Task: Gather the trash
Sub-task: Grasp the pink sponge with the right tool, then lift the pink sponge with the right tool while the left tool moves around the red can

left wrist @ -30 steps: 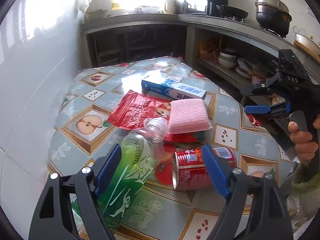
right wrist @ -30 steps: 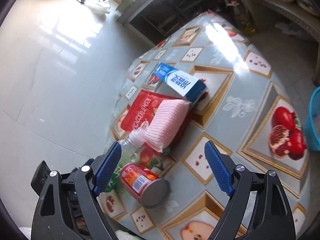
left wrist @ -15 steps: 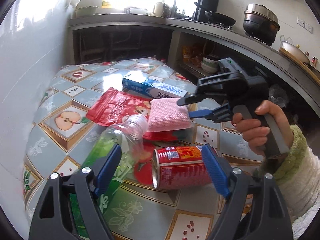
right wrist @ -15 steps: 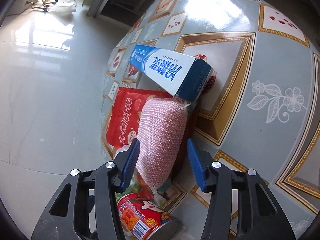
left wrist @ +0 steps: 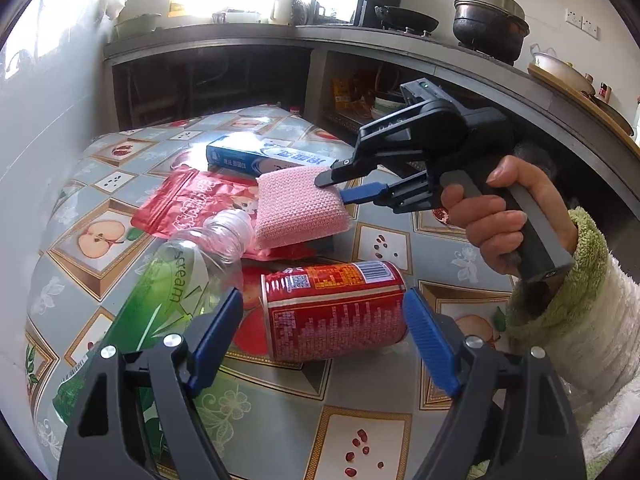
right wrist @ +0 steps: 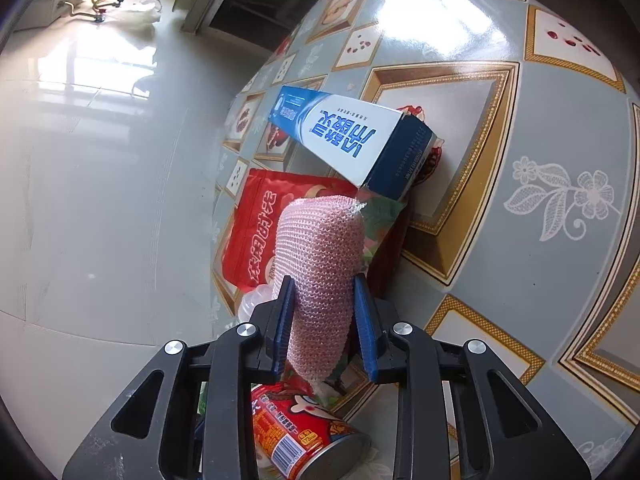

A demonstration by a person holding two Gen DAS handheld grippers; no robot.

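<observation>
— Five items on the counter: pink mesh scouring pad, red drink can, green-labelled plastic bottle, red snack pouch, blue-and-white toothpaste box. What do the tongs have?

— Right tongs are pinching the scouring pad by its near end, blue pads pressed into both sides. From the left camera the right tongs come in from the right, a hand wrapped on the grey grip, green fleece cuff at the wrist.

— Pad's position?

— Over the snack pouch, its far end touching the corner of the toothpaste box. Cannot tell whether it is clear of the pouch.

— Left tongs?

— Left tongs spread wide, holding nothing. Red can lies on its side between the two blue pads; no contact visible on either side.

— Bottle?

— On its side, left of the can, neck pointing toward the pad, cap off. Its body passes behind the left finger.

— Surface?

— Grey-green fruit-print oilcloth, apple and pomegranate panels. The can shows below the right tongs.
</observation>
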